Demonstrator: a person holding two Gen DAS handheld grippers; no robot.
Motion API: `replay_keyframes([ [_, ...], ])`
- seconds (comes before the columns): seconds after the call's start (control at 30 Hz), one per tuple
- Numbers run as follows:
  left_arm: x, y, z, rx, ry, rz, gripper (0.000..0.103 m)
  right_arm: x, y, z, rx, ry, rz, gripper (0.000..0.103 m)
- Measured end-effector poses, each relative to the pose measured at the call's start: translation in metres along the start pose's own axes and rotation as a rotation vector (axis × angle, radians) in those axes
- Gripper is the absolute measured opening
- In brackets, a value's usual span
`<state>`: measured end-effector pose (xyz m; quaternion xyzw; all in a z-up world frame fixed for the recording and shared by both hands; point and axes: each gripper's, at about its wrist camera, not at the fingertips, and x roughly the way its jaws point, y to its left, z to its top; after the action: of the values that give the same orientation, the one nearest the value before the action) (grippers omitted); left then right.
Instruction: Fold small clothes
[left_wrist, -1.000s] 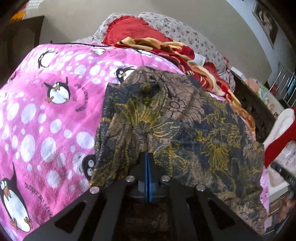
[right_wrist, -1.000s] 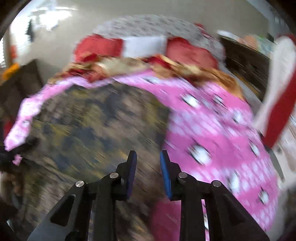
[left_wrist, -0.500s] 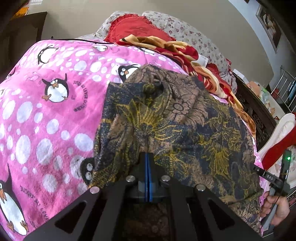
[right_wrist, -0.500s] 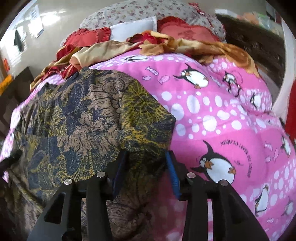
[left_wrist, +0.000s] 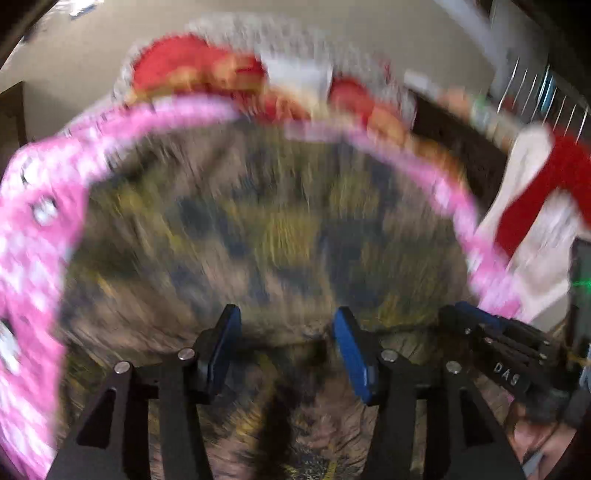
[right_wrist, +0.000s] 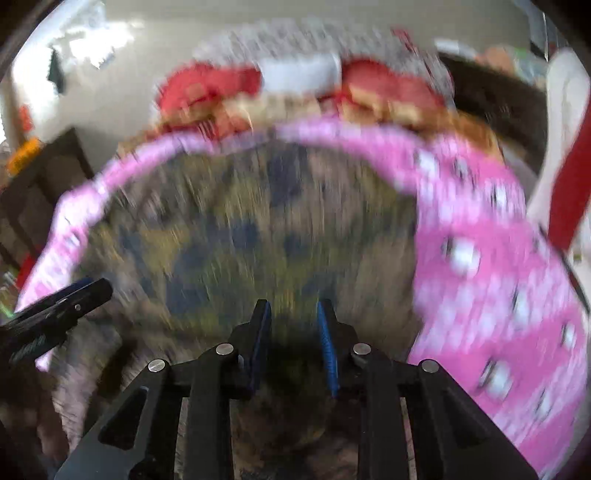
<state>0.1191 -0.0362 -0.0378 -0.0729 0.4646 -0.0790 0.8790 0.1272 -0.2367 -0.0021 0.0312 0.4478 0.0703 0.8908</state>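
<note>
A brown, navy and yellow floral garment (left_wrist: 280, 236) lies spread on the pink penguin blanket (left_wrist: 26, 236); both views are motion-blurred. My left gripper (left_wrist: 286, 332) is open over the garment's near edge, nothing between its blue pads. My right gripper (right_wrist: 293, 325) is open over the same garment (right_wrist: 251, 229), its jaws a moderate gap apart, with cloth below them. The right gripper also shows at the lower right of the left wrist view (left_wrist: 495, 339), and the left gripper at the left of the right wrist view (right_wrist: 55, 306).
Red, gold and floral pillows and bedding (left_wrist: 229, 70) are piled at the head of the bed. A dark wooden cabinet (left_wrist: 454, 133) and a red and white object (left_wrist: 535, 192) stand to the right. The blanket (right_wrist: 498, 258) extends right of the garment.
My left gripper, shut on the garment's near edge before, has opened and let go. Both grippers have swung fast to face the garment head-on, side by side.
</note>
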Motion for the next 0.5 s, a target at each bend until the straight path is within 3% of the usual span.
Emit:
replay_keyframes([
  [0.07, 0.002, -0.005, -0.008, 0.048, -0.052, 0.034, 0.056, 0.026, 0.000, -0.023, 0.026, 0.068, -0.015, 0.019],
  [0.1, 0.002, -0.006, -0.007, 0.047, -0.036, 0.041, 0.056, 0.024, -0.002, -0.030, 0.009, 0.008, -0.008, 0.019],
  [0.2, -0.006, -0.002, 0.000, 0.025, -0.007, 0.021, 0.056, 0.020, -0.001, -0.030, -0.042, 0.025, 0.011, 0.021],
  [0.3, -0.031, 0.012, 0.014, -0.014, -0.080, 0.010, 0.056, 0.012, 0.001, -0.023, -0.076, 0.060, 0.022, 0.021],
  [0.5, -0.030, 0.050, 0.071, -0.057, -0.107, 0.104, 0.061, -0.017, 0.003, 0.026, -0.109, -0.095, 0.005, 0.021],
])
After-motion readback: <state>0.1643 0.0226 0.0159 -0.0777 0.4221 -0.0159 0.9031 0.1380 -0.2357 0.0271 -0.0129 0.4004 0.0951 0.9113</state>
